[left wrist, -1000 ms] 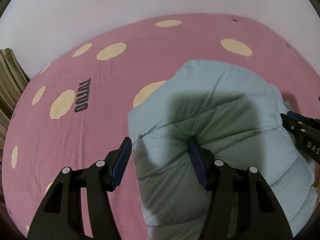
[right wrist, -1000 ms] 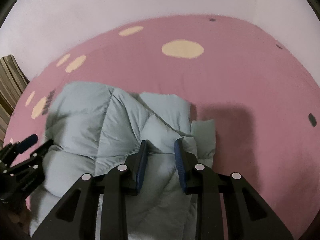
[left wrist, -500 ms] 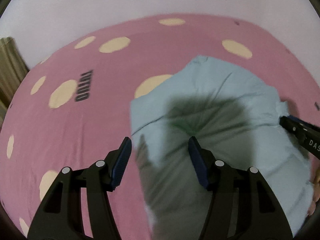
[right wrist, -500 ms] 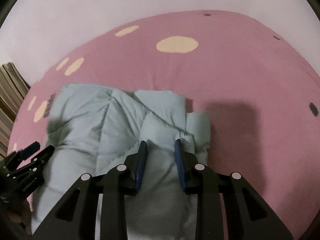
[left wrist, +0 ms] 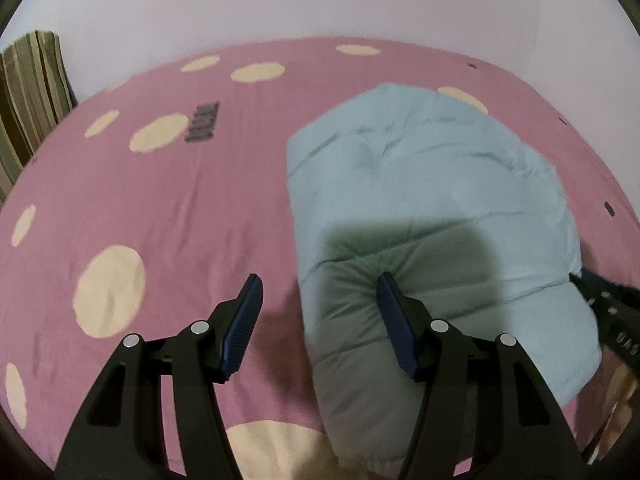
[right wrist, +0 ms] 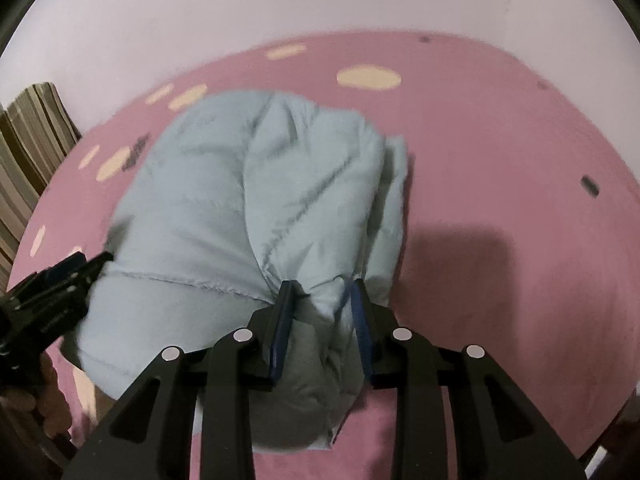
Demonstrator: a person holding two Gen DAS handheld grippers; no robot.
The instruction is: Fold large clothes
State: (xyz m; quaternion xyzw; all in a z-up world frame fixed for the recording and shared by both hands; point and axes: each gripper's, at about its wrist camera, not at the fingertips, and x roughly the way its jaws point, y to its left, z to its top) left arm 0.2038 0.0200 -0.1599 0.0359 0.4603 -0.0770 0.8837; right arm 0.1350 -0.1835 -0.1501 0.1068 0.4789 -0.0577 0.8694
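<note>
Quilted jacket (right wrist: pixel 256 208) between right hand-held gripper (right wrist: pixel 322 300) fingers

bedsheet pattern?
Pink bedsheet with cream polka dots and dark lettering; clearest in the left wrist view.

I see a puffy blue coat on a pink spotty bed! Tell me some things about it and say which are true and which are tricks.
1. The puffy blue coat lies on a pink spotted sheet. True.
2. The right tool pinches a bunch of the coat. True.
3. The left tool is squeezed shut. False: it stands wide open, gripping nothing.
4. The sheet's spots are green. False: they are cream.
5. A striped curtain hangs at the left. True.
</note>
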